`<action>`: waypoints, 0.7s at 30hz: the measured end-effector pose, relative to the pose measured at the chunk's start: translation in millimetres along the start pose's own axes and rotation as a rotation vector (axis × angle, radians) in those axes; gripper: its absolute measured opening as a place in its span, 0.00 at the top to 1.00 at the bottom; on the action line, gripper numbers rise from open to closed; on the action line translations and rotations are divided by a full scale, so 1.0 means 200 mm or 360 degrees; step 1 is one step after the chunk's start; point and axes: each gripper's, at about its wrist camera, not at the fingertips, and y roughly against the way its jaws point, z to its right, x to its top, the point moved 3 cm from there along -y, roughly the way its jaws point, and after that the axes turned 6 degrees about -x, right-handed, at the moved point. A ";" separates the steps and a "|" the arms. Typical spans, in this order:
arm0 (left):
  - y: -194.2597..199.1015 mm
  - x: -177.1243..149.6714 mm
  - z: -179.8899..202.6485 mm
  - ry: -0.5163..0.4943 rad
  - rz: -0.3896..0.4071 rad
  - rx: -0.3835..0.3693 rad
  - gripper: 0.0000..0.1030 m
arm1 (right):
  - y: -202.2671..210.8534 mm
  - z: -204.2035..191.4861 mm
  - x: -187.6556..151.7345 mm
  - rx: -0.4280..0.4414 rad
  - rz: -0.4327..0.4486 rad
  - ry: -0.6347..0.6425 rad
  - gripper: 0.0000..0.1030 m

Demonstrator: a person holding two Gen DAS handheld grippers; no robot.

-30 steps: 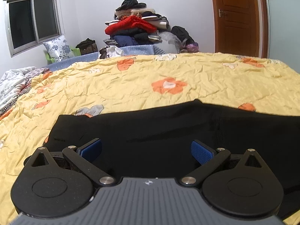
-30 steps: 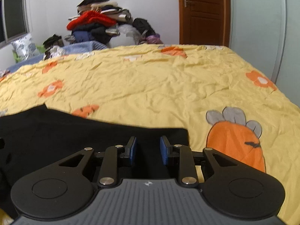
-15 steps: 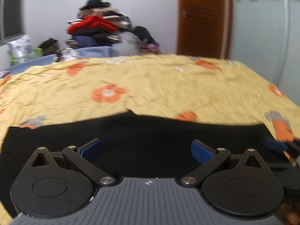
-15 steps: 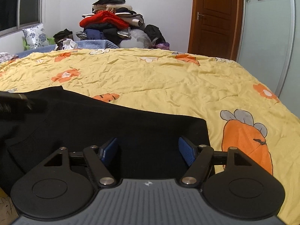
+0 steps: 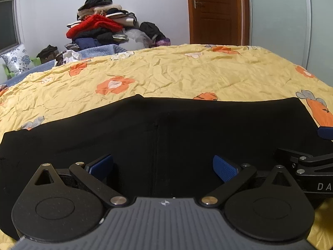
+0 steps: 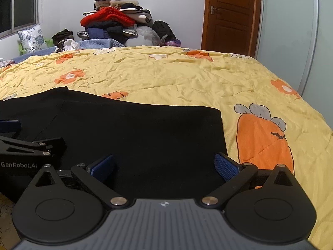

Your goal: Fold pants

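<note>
Black pants (image 5: 166, 129) lie flat across the near side of a yellow flowered bedspread (image 5: 177, 73). My left gripper (image 5: 162, 166) is open and empty, low over the middle of the pants near a vertical seam. My right gripper (image 6: 164, 166) is open and empty over the right end of the pants (image 6: 135, 129), whose right edge sits beside an orange carrot print (image 6: 264, 141). Each gripper shows in the other's view: the right one at the left wrist view's right edge (image 5: 312, 166), the left one at the right wrist view's left edge (image 6: 25, 148).
A tall pile of clothes (image 5: 100, 29) stands against the far wall beyond the bed. A flowered pillow (image 5: 16, 60) and a window are at the far left. A brown wooden door (image 5: 216, 10) and a pale wardrobe panel (image 6: 291, 31) stand at the right.
My right gripper has opened wide from nearly shut and let the pants end down flat. My left gripper has swung right along the pants, close beside the right one.
</note>
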 end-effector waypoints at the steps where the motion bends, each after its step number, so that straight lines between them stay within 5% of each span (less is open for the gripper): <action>1: 0.00 0.00 0.00 -0.0005 0.0001 0.0000 0.00 | 0.00 0.00 0.00 -0.0004 0.0002 0.0001 0.00; 21: 0.00 0.00 -0.02 0.0046 -0.0003 -0.0051 0.00 | 0.00 -0.01 -0.01 -0.0039 -0.0019 -0.0029 0.00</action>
